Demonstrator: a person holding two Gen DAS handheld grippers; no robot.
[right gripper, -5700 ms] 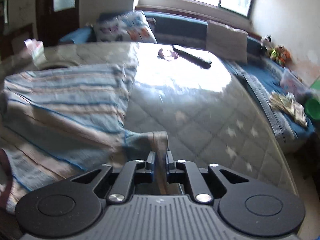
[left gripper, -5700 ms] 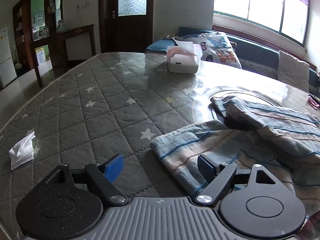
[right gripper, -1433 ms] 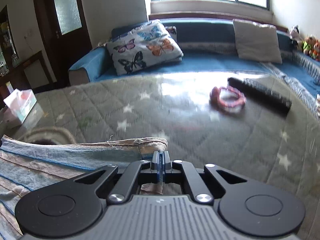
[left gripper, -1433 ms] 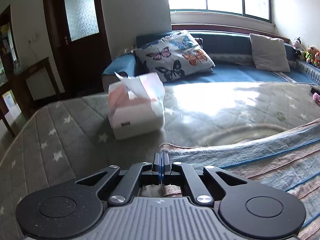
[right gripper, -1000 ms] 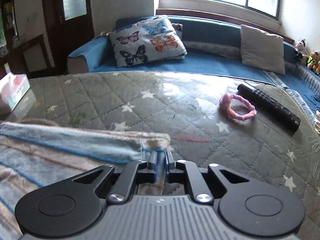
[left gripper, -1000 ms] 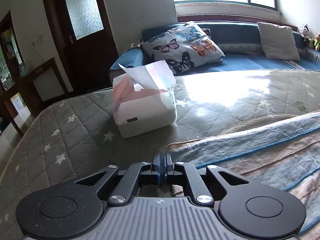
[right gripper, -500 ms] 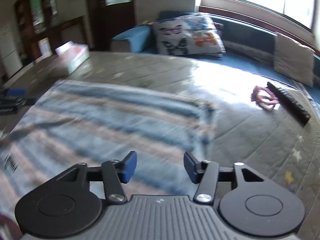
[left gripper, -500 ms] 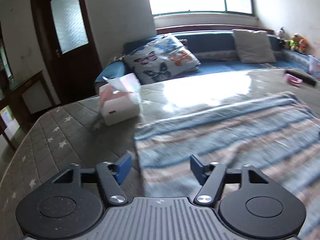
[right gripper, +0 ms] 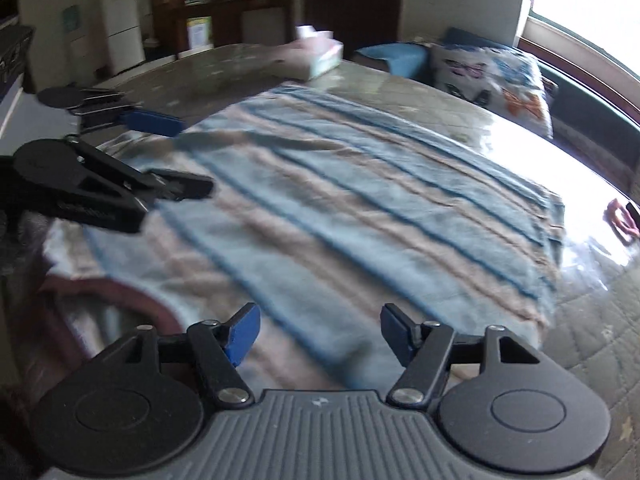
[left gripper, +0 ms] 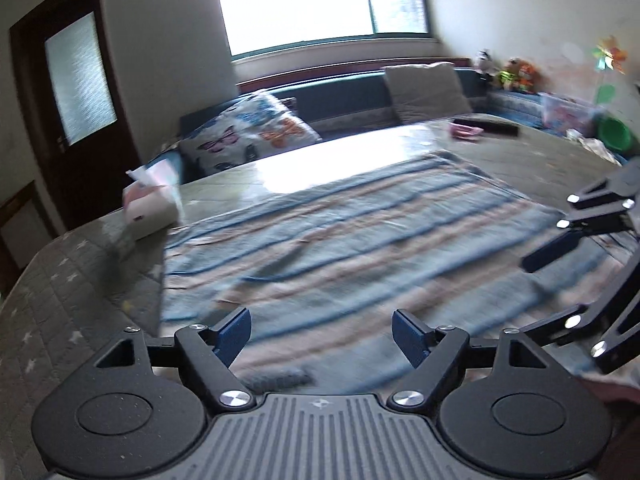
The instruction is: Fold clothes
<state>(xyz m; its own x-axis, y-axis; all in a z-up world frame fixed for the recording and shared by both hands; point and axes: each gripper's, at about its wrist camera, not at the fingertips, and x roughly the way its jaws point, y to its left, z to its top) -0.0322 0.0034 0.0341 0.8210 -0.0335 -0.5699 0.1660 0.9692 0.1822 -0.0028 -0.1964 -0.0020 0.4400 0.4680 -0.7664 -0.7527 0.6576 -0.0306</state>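
- The striped cloth (left gripper: 360, 240) lies spread flat on the quilted, star-patterned table (left gripper: 72, 320), stretching ahead of both grippers; its blue and beige bands run crosswise.
- The left gripper (left gripper: 322, 330) has just been opening; its jaws stand spread above the cloth's near edge, with nothing pinched between them.
- The right gripper (right gripper: 320, 334) has likewise just been opening; its blue pads (right gripper: 242, 334) are apart over the cloth, holding nothing.
- Each gripper shows at the side of the other's view, close together.
- A tissue box (left gripper: 152, 208) sits beyond the cloth's far left corner.
- A butterfly pillow (right gripper: 492, 74) rests on the blue sofa (left gripper: 344, 100) behind the table.
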